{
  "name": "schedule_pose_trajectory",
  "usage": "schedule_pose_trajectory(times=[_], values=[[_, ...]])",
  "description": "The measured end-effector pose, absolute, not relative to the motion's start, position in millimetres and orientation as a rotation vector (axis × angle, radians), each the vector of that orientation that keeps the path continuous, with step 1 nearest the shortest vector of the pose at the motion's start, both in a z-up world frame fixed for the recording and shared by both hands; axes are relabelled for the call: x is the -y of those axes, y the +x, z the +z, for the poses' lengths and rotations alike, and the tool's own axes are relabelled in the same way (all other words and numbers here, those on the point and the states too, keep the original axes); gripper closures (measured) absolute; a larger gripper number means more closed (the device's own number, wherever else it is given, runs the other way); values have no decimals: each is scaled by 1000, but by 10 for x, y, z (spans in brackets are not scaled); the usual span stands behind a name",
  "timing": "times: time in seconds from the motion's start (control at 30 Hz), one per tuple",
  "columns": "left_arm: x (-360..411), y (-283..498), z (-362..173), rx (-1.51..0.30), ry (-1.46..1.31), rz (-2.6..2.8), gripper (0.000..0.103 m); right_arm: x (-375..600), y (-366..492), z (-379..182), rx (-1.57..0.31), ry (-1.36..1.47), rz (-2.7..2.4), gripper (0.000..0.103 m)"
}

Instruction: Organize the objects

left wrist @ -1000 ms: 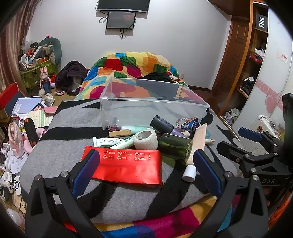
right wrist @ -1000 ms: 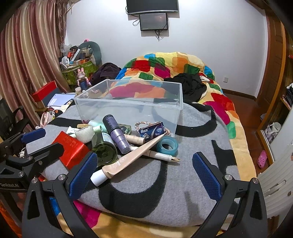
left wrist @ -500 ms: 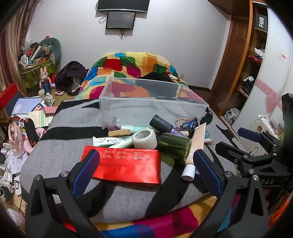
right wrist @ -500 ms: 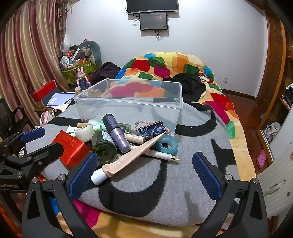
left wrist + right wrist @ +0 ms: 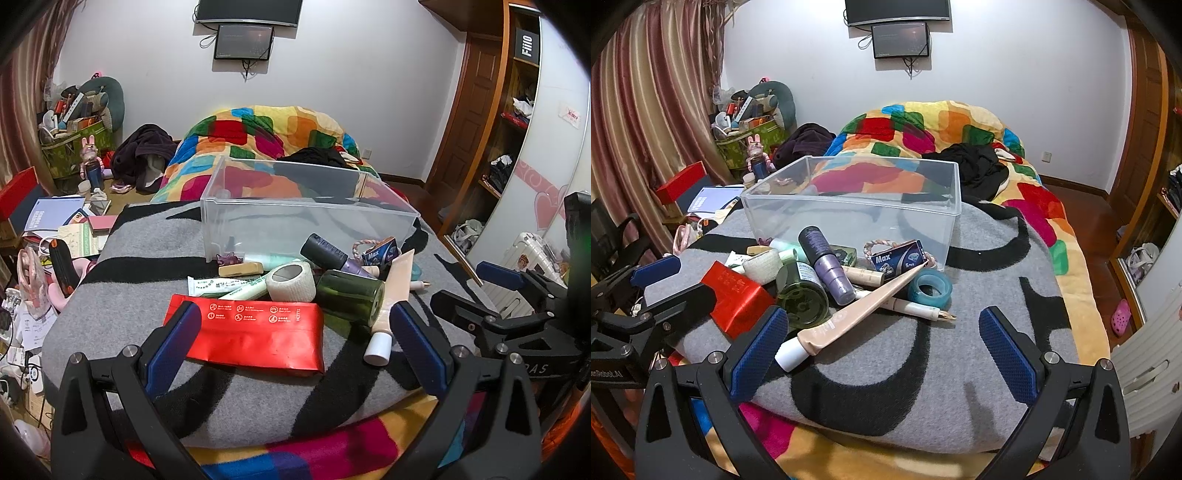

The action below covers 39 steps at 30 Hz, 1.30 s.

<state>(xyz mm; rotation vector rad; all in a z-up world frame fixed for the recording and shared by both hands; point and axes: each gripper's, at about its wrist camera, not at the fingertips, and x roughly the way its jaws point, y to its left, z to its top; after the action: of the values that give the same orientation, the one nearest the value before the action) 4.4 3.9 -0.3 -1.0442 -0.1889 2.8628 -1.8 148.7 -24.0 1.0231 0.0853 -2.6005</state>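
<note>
On the bed: pile of small items (image 5: 827, 280) heaped just before the clear bin (image 5: 857, 206).
Bin: nothing seen sorted in.
Left hand-held gripper (image 5: 295, 347): wide, unladen.
Right hand-held gripper (image 5: 886, 350): wide, unladen.
Progress: sorting judged unstarted.

Pen (image 5: 908, 307) — partly hidden under the tube (image 5: 849, 317), perhaps capless

Home bedroom, colourful duvet (image 5: 266, 140) on bed, wall television (image 5: 897, 11), curtains (image 5: 646, 110)

Grey blanket (image 5: 979, 295) with black curving stripes, quilt (image 5: 942, 129) in multicoloured patches, clear box (image 5: 857, 214), red foil packet (image 5: 255, 328), dark green bottle (image 5: 349, 297), teal tape ring (image 5: 930, 288), blue pads (image 5: 757, 350) on black tools
</note>
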Motion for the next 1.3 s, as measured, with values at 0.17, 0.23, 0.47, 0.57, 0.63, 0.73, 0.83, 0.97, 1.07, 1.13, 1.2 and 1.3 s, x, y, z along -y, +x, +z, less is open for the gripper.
schedule_pose_trajectory(times=[0.17, 0.23, 0.47, 0.57, 0.63, 0.73, 0.83, 0.97, 1.07, 1.13, 1.2, 1.3], values=[[-38, 44, -2, 190, -1045, 2863, 0, -1474, -13, -240, -82, 1029, -2595, 0], [-37, 45, -2, 190, -1045, 2862, 0, -1466, -10, -241, -82, 1031, -2593, 0], [-33, 54, 1, 199, -1050, 2873, 0, -1461, -14, -251, -79, 1036, -2590, 0], [-27, 62, 13, 202, -1054, 2871, 0, -1457, -18, -268, -75, 1040, -2586, 0], [-21, 64, 15, 204, -1059, 2869, 0, -1461, -31, -286, -71, 1047, -2583, 0], [-5, 80, 6, 208, -1067, 2876, 0, -1467, -51, -312, -70, 1057, -2580, 0], [55, 84, -37, 218, -1089, 2883, 0, -1487, -80, -342, -68, 1068, -2580, 0], [220, 101, -100, 243, -1134, 2907, 0, -1537, -151, -399, -55, 1097, -2585, 0], [381, 96, -154, 293, -1174, 2920, 0, -1601, -218, -453, -30, 1126, -2591, 0], [483, 77, -196, 340, -1201, 2910, 0, -1645, -265, -486, -10, 1148, -2595, 0], [561, 53, -241, 384, -1229, 2899, 0, -1678, -299, -498, 13, 1157, -2594, 0], [593, 29, -299, 429, -1257, 2857, 0, -1667, -327, -481, 21, 1152, -2576, 0]])
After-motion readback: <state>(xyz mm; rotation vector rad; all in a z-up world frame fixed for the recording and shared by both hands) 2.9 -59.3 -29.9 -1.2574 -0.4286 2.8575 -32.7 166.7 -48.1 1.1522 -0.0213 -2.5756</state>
